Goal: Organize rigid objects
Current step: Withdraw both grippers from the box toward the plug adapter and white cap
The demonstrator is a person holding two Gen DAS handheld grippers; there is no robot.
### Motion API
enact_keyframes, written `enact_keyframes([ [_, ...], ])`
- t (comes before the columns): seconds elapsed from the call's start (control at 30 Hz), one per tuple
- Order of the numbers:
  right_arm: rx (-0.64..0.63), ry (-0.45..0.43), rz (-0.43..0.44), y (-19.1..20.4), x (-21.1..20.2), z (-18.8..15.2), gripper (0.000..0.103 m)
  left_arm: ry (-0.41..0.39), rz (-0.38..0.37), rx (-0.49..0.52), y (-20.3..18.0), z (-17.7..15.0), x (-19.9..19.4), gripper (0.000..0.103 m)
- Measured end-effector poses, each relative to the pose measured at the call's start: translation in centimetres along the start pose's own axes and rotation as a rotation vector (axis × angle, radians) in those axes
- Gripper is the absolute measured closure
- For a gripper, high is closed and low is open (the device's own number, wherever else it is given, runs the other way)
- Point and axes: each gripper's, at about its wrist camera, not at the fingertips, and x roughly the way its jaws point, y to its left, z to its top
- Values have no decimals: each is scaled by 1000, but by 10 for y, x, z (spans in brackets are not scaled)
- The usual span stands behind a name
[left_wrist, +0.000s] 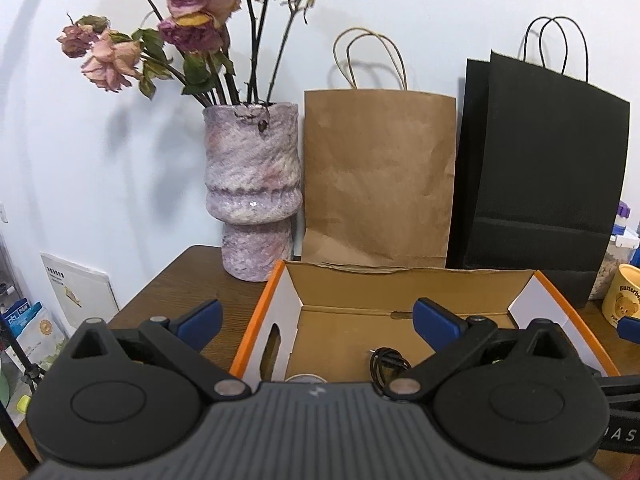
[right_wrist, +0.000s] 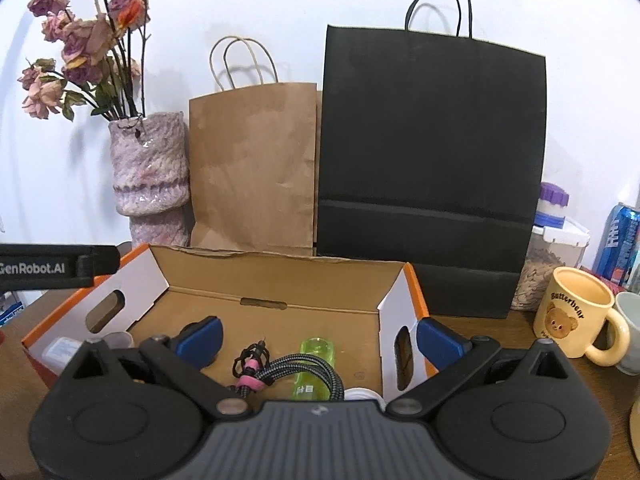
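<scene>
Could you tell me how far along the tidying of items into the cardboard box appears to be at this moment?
Partly done, it seems. The cardboard box already holds a braided cable, a green bottle and a small clear container. Nothing is in hand: the left gripper and right gripper are both open and empty. The Butterbear mug and blue can stand outside, possibly left.

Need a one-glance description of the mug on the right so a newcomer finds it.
Start at the tall black paper bag standing against the wall, then look down to the wooden table at its right. The Butterbear mug stands there upright: pale yellow, with a cartoon bear face and a handle pointing right. The cup beside it is plain and pale.
</scene>
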Motion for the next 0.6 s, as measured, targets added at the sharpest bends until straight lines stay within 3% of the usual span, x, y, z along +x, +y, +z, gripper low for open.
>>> enact_keyframes([
  [0.6,-23,-74,0,-7,-83,-15,0,-40,-14,-29,19,-14,-69,0],
])
